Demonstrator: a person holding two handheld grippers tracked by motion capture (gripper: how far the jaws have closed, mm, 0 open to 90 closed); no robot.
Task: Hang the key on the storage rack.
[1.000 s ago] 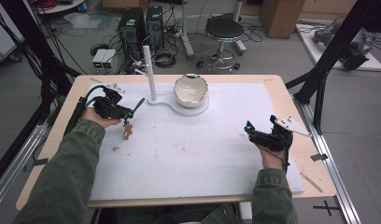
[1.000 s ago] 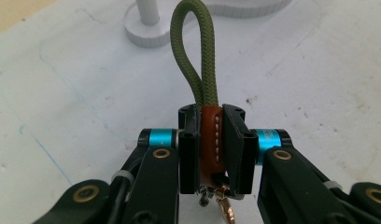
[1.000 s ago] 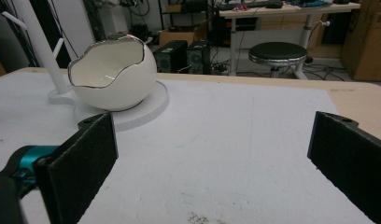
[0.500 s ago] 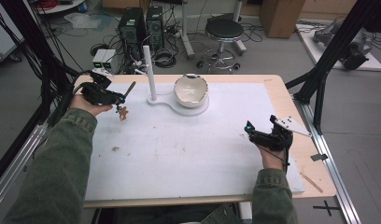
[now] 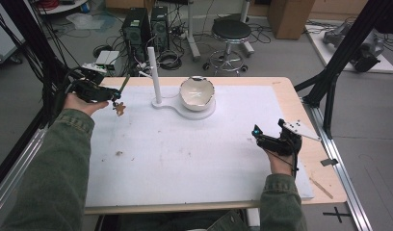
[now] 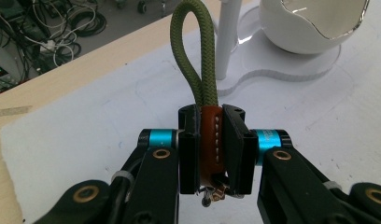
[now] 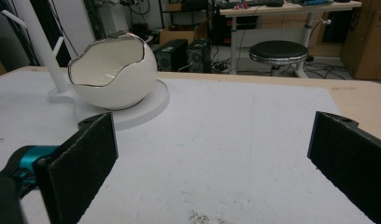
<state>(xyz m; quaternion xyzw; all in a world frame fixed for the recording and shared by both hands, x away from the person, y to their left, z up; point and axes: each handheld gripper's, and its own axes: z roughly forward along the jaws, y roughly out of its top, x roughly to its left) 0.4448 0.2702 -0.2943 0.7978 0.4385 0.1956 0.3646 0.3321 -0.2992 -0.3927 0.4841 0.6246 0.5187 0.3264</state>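
Your left gripper sits at the upper left of the high view, lifted over the far left corner of the white mat. Its jaws are closed on a keychain: a green cord points up and away, and a small brown piece hangs below. Your right gripper rests at the lower right, on the mat near its right edge, jaws pointing left. A white stand rises at top centre, just left of an egg-shaped bowl; both share one white base.

In the left gripper view, the two black jaws meet at the centre of the frame, clamped tight on the keychain's brown leather tab. The green cord loop stands straight up from the tab. A bit of metal shows under the jaws. The stand's post is behind the loop, and the bowl fills the upper right.

In the right gripper view, the jaws stand wide apart at the lower left and lower right edges, with nothing between them but mat. The bowl sits at upper left on its base.
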